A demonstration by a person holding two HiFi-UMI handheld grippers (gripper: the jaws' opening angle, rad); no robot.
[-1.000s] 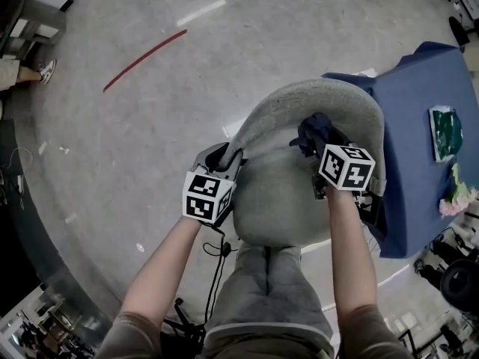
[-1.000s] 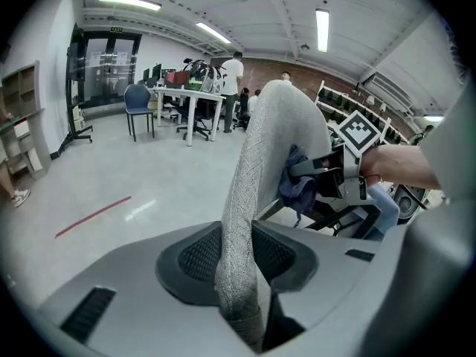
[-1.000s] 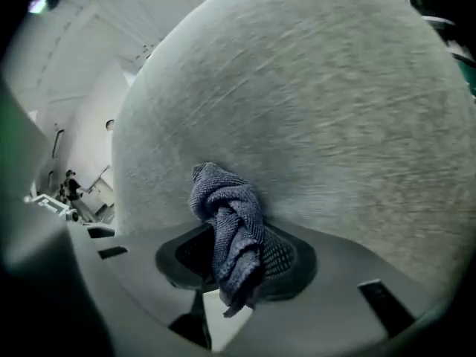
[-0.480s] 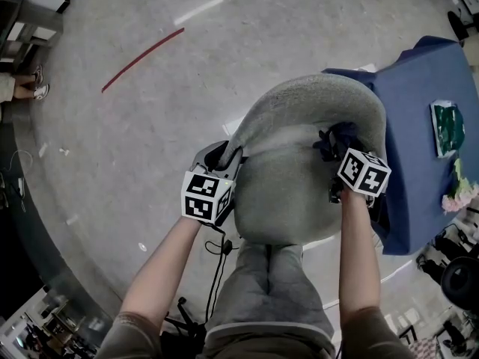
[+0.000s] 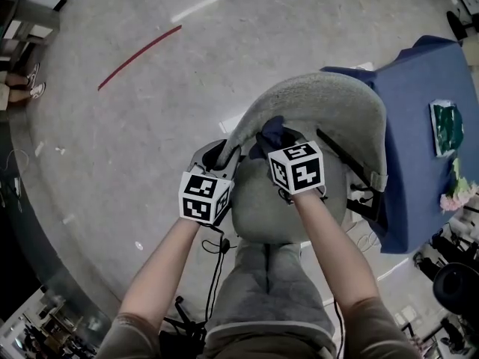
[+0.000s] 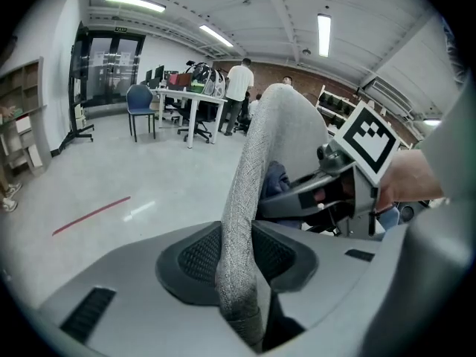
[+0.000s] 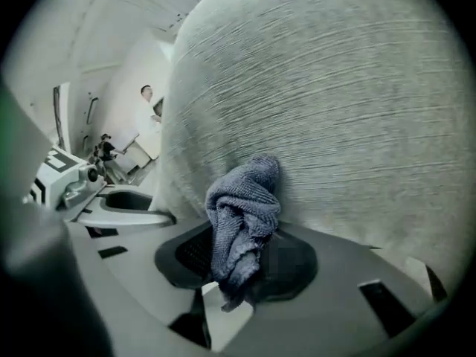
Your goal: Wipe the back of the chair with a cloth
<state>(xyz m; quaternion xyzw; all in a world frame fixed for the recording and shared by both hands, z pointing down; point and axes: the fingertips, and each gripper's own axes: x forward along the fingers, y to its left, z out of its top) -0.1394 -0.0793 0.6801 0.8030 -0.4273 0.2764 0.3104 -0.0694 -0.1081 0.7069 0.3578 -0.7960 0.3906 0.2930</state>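
Note:
A grey fabric chair [image 5: 314, 103] stands below me, its curved backrest [image 7: 335, 103] filling the right gripper view. My left gripper [image 5: 217, 159] is shut on the backrest's left edge [image 6: 242, 222], which runs up between its jaws. My right gripper [image 5: 273, 140] is shut on a bunched blue-grey cloth [image 7: 242, 225] and presses it against the backrest's inner face, close to the left gripper. The cloth [image 5: 271, 132] shows as a dark blue wad just ahead of the marker cube [image 5: 296, 167]. In the left gripper view the right gripper [image 6: 290, 199] and cloth [image 6: 274, 181] appear just behind the edge.
A table under a blue cover [image 5: 426, 140] stands right of the chair, with a green packet [image 5: 444, 129] on it. A red line [image 5: 138, 57] marks the concrete floor at far left. Cables [image 5: 217, 249] lie on the floor by my legs. People stand by desks [image 6: 193, 99] in the distance.
The right gripper, with the cloth in it, first slid right along the backrest, then swept back left across it to end near the left gripper. The left gripper stayed put on the chair's edge.

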